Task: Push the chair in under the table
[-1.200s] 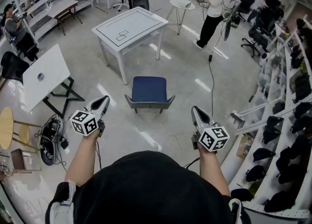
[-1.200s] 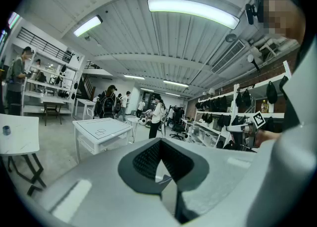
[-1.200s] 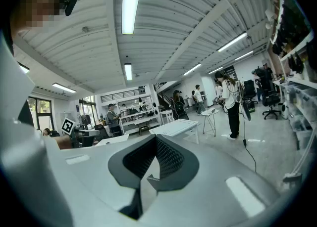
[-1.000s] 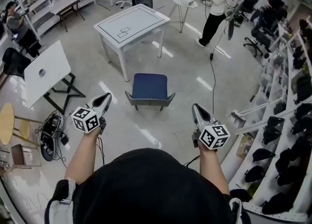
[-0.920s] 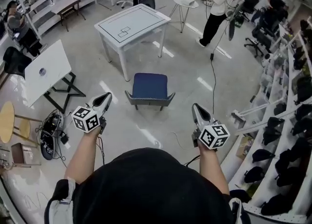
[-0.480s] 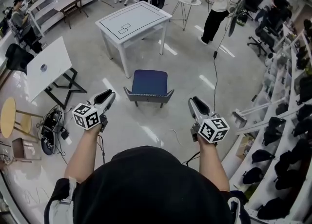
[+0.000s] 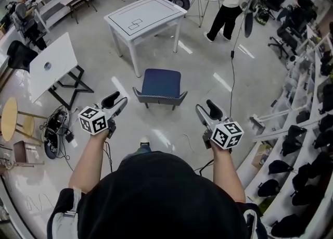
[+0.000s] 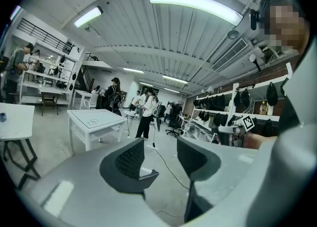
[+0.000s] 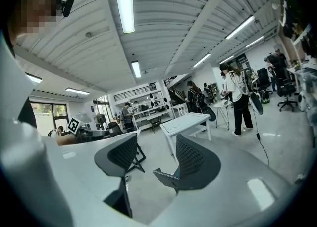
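Observation:
A chair with a blue seat [image 7: 161, 82] and a grey backrest [image 7: 159, 98] stands on the floor, its back toward me. It is a short way out from the white table [image 7: 145, 16] beyond it. My left gripper [image 7: 116, 100] is open, just left of the backrest and apart from it. On the other side my right gripper [image 7: 206, 109] is open as well, also clear of the backrest. In the left gripper view the backrest's stitched edge [image 8: 148, 174] shows between the spread jaws of the gripper [image 8: 161, 159], with the table [image 8: 94, 121] behind. The right gripper [image 9: 156, 160] view shows that edge [image 9: 165, 175] and the table [image 9: 185, 121].
A tilted white folding board [image 7: 51, 68] and a tangle of cables [image 7: 54, 139] lie at the left by a round wooden stool [image 7: 8, 119]. A black cord [image 7: 231, 61] runs over the floor at the right. A person [image 7: 227, 1] stands beyond the table. Shelves [image 7: 312, 128] line the right side.
Both grippers went from shut to open and moved forward toward the chair's backrest. My foot has come into view below the chair.

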{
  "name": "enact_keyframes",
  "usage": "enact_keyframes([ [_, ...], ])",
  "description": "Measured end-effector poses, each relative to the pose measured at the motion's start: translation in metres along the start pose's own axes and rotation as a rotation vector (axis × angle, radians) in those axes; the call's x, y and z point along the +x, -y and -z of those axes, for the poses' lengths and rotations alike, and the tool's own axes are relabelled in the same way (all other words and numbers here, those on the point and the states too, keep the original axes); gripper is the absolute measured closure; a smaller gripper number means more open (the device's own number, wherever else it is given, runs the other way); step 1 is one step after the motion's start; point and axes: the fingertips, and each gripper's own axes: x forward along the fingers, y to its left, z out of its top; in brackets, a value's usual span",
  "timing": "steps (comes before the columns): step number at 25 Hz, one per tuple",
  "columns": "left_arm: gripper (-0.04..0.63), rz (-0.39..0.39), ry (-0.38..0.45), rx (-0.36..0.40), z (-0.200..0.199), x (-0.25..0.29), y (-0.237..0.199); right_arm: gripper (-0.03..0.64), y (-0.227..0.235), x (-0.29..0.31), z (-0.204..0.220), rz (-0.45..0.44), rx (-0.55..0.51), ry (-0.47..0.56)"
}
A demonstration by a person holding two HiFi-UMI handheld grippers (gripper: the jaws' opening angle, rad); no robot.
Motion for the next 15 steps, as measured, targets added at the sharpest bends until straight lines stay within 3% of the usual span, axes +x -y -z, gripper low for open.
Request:
enact_keyframes([
  [15,0.360,0.056,-0.044,-0.054,0.003,0.064,-0.075,0.314,0.026,0.077,-0.004,0.040,0.011,-0.063],
])
